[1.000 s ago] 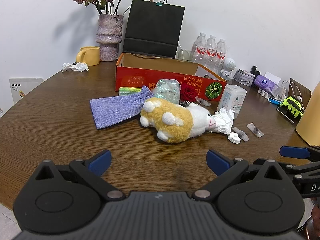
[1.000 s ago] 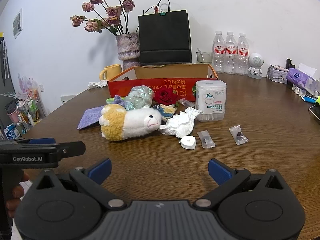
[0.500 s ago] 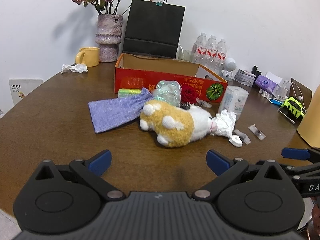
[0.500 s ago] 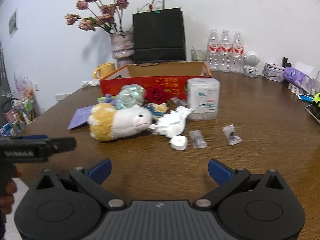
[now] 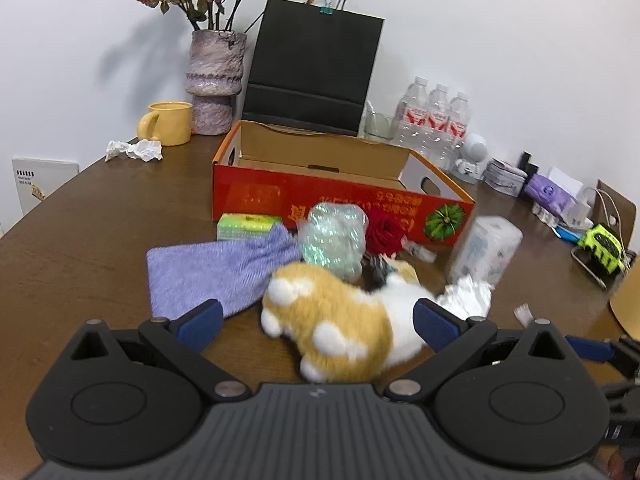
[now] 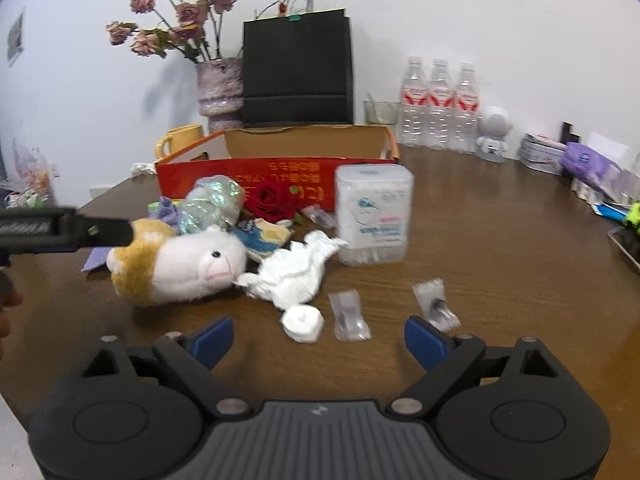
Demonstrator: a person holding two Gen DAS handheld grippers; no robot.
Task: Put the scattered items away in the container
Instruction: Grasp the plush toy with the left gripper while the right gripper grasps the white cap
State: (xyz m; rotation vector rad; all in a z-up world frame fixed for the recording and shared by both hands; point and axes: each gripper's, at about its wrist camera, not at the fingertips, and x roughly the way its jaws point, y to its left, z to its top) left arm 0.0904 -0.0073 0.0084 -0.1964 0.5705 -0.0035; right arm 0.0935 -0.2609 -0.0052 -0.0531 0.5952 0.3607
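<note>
Brown table (image 5: 80, 248) clutter crowded our plush (image 5: 336, 320), lying before the box (image 5: 320, 200) between our spread left gripper (image 5: 316, 320); our right gripper (image 6: 318, 336) was spread too, so closing might snag the cloth (image 5: 216, 268) or tissue (image 6: 292, 276).

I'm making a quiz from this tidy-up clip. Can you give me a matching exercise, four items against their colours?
Items:
1. plush
2. pouch
3. rose
4. mug

Colours:
A. yellow
B. red
C. tan and white
D. lilac

Pairs: 1-C, 2-D, 3-B, 4-A
</note>
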